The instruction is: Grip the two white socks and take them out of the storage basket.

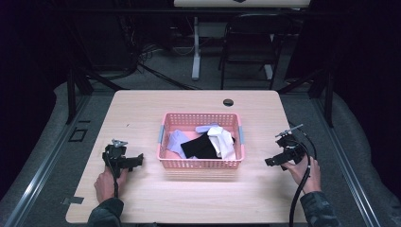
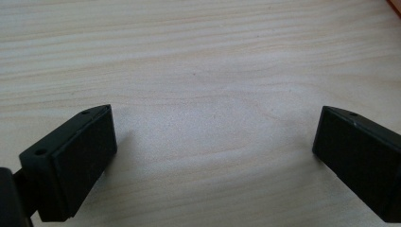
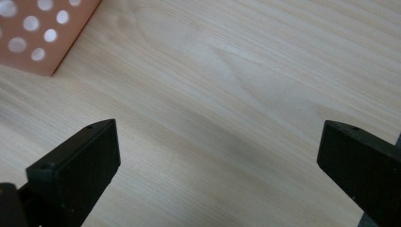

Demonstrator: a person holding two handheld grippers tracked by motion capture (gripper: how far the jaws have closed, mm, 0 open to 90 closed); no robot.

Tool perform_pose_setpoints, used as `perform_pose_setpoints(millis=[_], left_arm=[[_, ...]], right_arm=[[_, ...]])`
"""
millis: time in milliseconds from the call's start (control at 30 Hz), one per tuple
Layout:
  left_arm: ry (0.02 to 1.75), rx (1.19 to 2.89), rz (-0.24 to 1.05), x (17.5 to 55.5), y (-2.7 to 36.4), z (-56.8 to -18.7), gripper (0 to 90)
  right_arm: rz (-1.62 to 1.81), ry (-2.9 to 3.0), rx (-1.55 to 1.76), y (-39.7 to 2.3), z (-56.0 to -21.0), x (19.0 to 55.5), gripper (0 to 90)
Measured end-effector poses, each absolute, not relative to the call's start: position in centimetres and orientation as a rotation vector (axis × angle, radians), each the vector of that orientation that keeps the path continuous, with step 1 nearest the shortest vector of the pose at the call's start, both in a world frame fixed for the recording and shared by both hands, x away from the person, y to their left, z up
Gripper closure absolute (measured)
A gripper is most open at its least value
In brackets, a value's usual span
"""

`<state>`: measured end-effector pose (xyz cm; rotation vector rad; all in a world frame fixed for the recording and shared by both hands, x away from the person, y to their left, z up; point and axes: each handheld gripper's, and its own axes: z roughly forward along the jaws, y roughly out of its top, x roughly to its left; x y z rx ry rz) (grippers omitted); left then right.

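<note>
Holding both claws wide and empty, I rest the left gripper (image 1: 135, 161) at lower left and the right gripper (image 1: 273, 161) at lower right, flanking the pink perforated plastic basket (image 1: 201, 164) of crumpled cloths (image 1: 222, 142) mid-frame. Nothing's begun; next, 1 claw must reach over the rim onto a cloth.

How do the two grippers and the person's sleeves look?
Both the left gripper and the right gripper are black, each with two flat, rectangular black fingers. A grey three-cornered plate tops the left one. A black cable trails from the right. The sleeves are dark.
</note>
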<state>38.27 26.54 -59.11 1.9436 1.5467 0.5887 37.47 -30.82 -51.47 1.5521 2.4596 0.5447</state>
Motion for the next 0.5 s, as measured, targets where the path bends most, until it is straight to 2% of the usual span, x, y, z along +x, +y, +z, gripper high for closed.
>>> perform_pose_setpoints(millis=[500], left_arm=[[1.548, 1.942, 0.588, 38.3, 26.5, -59.1, 0.5]], right_arm=[[0.591, 2.463, 1.512, -29.0, -49.1, 37.0, 0.0]])
